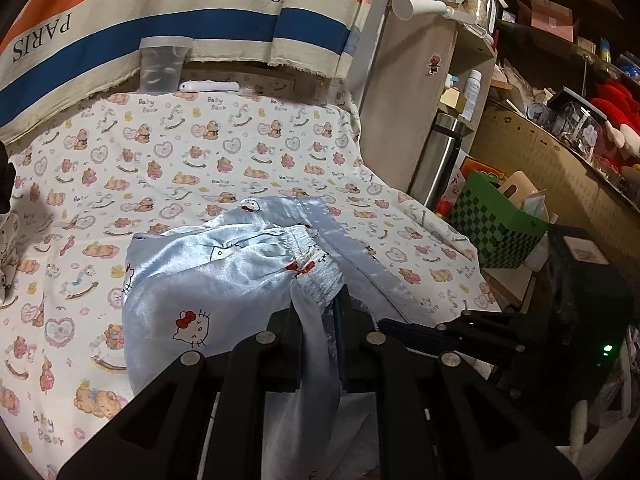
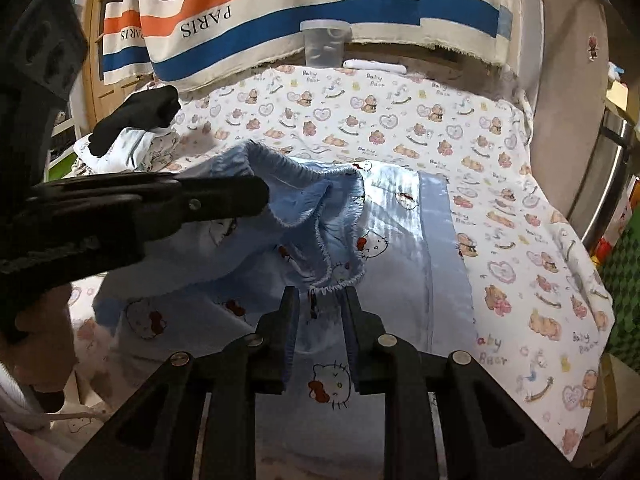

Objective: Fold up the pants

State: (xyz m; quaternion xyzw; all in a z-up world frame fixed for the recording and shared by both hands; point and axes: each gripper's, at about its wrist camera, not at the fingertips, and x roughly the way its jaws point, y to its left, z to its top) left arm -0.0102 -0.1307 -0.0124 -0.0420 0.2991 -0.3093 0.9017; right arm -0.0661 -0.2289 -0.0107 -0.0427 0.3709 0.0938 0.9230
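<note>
Left wrist view: left claw (image 1: pixel 318 344) pressed together on a bunched fold of the pants (image 1: pixel 224 280), light blue satin printed with cat faces, lying on the bear-print sheet (image 1: pixel 224 152) over the tabletop. Elastic waistband (image 1: pixel 316 256) gathered just ahead of the fingertips.

Right wrist view: right claw (image 2: pixel 322 320) narrowly spread, fingers either side of the waistband (image 2: pixel 336 286); whether the pads actually press on it cannot be told. Left claw (image 2: pixel 224 196) reaching in from the left edge, pinching the lifted cloth.

Handling, as a judgement: very light, limp, slippery. Likely to slide out of a shallow pinch and to slump wherever unsupported. Glossy face apt to skate over itself once folded, so layers may drift. Best hold at the elastic waistband or along a stitched seam or hem, where gathered fabric gives thickness and bite. Deep pinch rather than fingertip edge; both holds kept level to stop the cloth sagging between them.
</note>
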